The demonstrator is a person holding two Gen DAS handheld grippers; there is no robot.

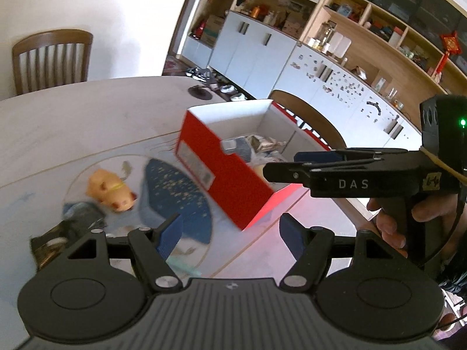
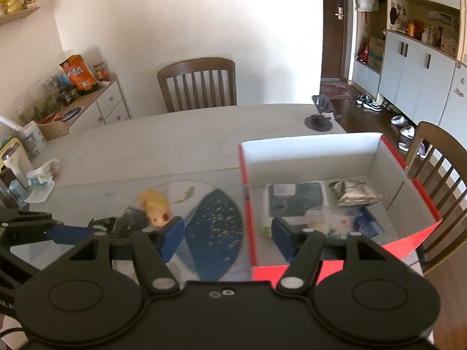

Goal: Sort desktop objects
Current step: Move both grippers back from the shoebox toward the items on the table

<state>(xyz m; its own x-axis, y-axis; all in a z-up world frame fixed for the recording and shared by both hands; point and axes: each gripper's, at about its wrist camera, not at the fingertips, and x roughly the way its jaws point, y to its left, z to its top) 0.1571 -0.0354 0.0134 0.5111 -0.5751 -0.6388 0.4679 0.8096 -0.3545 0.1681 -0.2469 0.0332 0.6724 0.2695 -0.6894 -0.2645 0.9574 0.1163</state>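
On the table, left wrist view: your left gripper [image 1: 230, 233] stands spread and empty above a glossy plastic pig [image 1: 112, 191] left of the red cardboard box [image 1: 224, 169]; aim low, pinch its rounded flanks squarely. Right wrist view: your right gripper [image 2: 227, 237], also spread and empty, straddles the box's near wall [image 2: 248, 218]; a crinkled foil packet [image 2: 354, 195] lies inside.

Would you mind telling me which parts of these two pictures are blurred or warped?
Left wrist view: the red box and pig toy are motion-smeared, while the cabinets bow from fisheye distortion. Right wrist view: the pig toy and the box's contents look soft; the wooden chair behind the table is sharper.
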